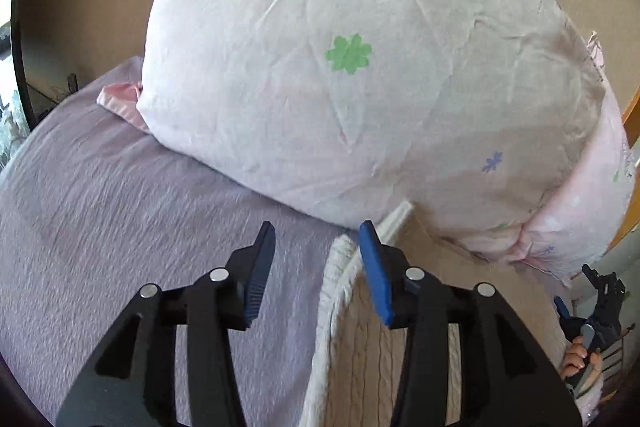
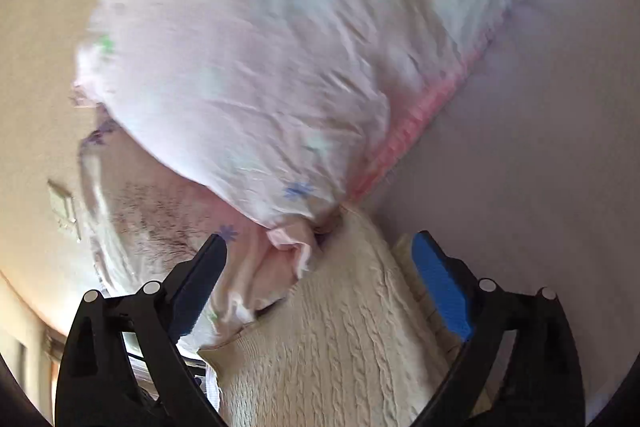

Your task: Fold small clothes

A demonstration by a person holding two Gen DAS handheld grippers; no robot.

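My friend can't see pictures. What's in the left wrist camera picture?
The left gripper is open above a lilac bedsheet, its right finger over the edge of a cream cable-knit sweater. Behind lies a big pale pink pillow printed with small flowers.

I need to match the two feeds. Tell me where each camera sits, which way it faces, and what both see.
Left wrist: on the left gripper, facing along its open fingers over the purple sheet to the pillow; the right gripper and a hand show at far right.
Right wrist: on the right gripper, rolled sideways, fingers open over the cream sweater, facing the pillow.
Shared: pillow, sweater, sheet.
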